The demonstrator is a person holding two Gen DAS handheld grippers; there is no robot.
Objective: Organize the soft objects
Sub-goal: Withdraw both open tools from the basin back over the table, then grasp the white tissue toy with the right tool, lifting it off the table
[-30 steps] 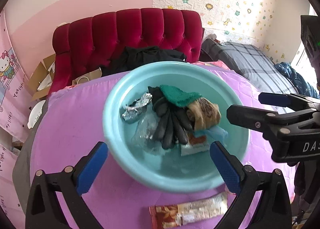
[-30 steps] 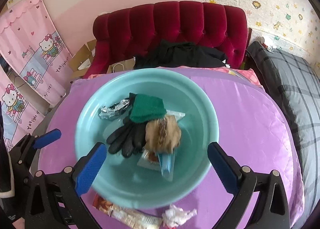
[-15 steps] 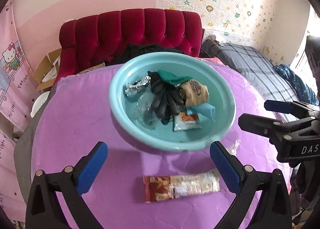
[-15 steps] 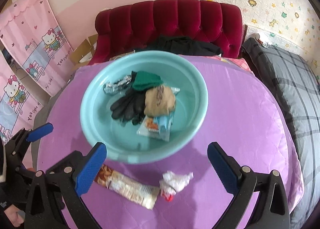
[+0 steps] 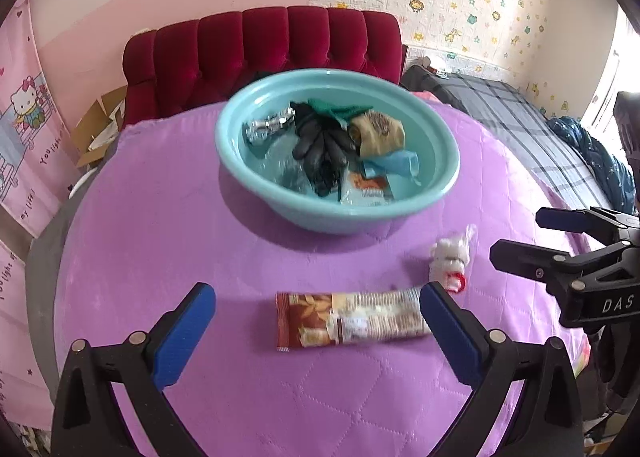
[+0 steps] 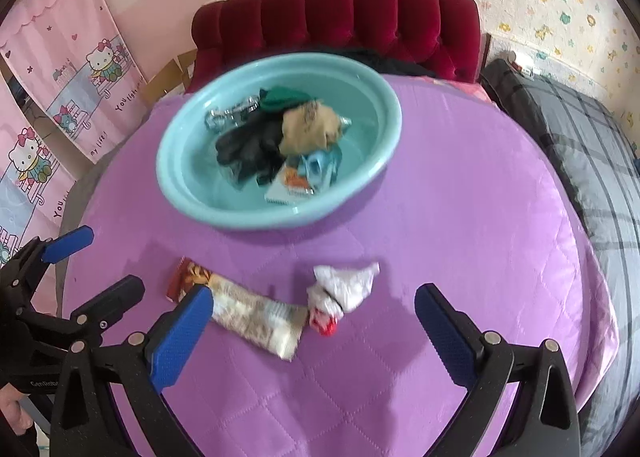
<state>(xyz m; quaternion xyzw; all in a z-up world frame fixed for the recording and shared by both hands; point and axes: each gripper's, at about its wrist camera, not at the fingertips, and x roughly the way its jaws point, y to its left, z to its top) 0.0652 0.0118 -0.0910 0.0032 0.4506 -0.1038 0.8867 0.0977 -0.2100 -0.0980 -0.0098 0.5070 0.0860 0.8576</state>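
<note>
A light-blue basin (image 5: 248, 173) (image 6: 180, 185) sits on the purple cloth and holds black gloves (image 5: 320, 145) (image 6: 248, 149), a green cloth (image 5: 336, 111), a tan sock (image 5: 378, 131) (image 6: 308, 127), a foil wrapper (image 5: 264, 125) and a snack packet (image 5: 366, 191). A snack bar wrapper (image 5: 348, 321) (image 6: 256, 317) and a crumpled white wrapper (image 5: 450, 257) (image 6: 344, 289) lie in front of it. My left gripper (image 5: 316, 329) is open above the bar. My right gripper (image 6: 314, 333) is open above both wrappers.
A red tufted headboard (image 5: 264, 45) stands behind the purple-covered round table (image 5: 160, 241). A grey plaid bed (image 6: 580, 129) is to the right. Pink cartoon curtains (image 6: 80, 69) hang at left. Cardboard boxes (image 5: 100, 125) lie at back left.
Both grippers have pulled back and up from the basin. The basin now looks smaller and farther, and the snack bar and white wrapper have come into view in front.
</note>
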